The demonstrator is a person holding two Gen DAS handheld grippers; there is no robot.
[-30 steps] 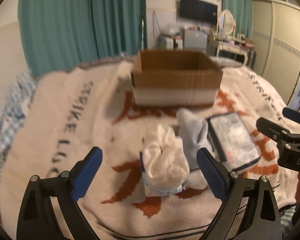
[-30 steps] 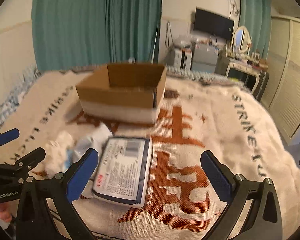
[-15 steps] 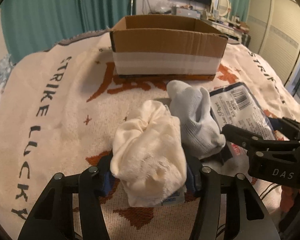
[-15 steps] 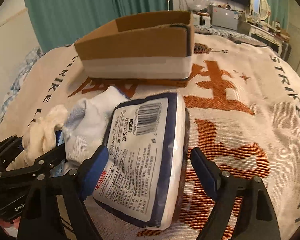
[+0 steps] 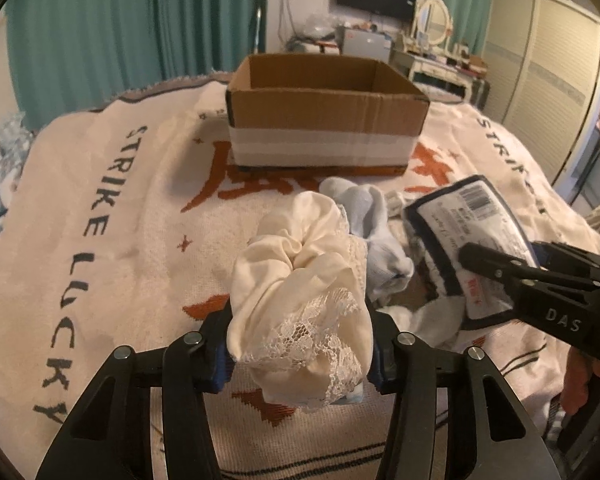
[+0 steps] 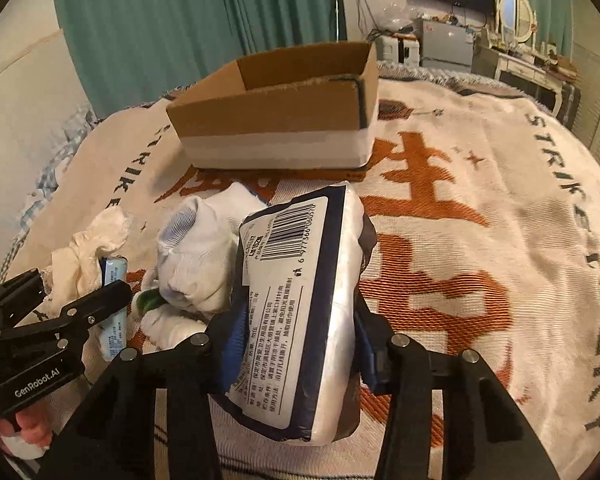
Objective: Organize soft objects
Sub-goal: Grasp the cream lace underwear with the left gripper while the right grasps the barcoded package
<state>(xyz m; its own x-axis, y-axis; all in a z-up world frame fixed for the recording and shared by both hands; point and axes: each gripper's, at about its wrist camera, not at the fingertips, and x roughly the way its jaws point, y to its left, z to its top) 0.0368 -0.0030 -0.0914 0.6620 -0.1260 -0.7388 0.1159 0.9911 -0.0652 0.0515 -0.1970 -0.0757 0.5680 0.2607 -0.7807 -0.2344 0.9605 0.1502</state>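
My left gripper (image 5: 298,354) is shut on a cream lace-trimmed cloth bundle (image 5: 296,280) and holds it above the blanket; a small blue packet is caught under it. My right gripper (image 6: 296,354) is shut on a navy-edged tissue pack (image 6: 300,304), tilted on edge. The pack also shows in the left wrist view (image 5: 466,236). A pale blue-white sock bundle (image 5: 374,228) lies between them, also in the right wrist view (image 6: 198,248). An open cardboard box (image 5: 324,116) stands beyond, also in the right wrist view (image 6: 276,120).
A cream blanket with orange characters and "STRIKE LUCKY" lettering (image 6: 480,240) covers the bed. Green curtains (image 5: 120,32), a TV and a dresser (image 5: 432,52) stand behind. Wardrobe doors (image 5: 556,84) are at the right. More white cloth (image 6: 172,324) lies by the socks.
Both grippers have closed on their objects and lifted them: the left on the cream cloth, the right on the tissue pack, now tilted up on its edge.
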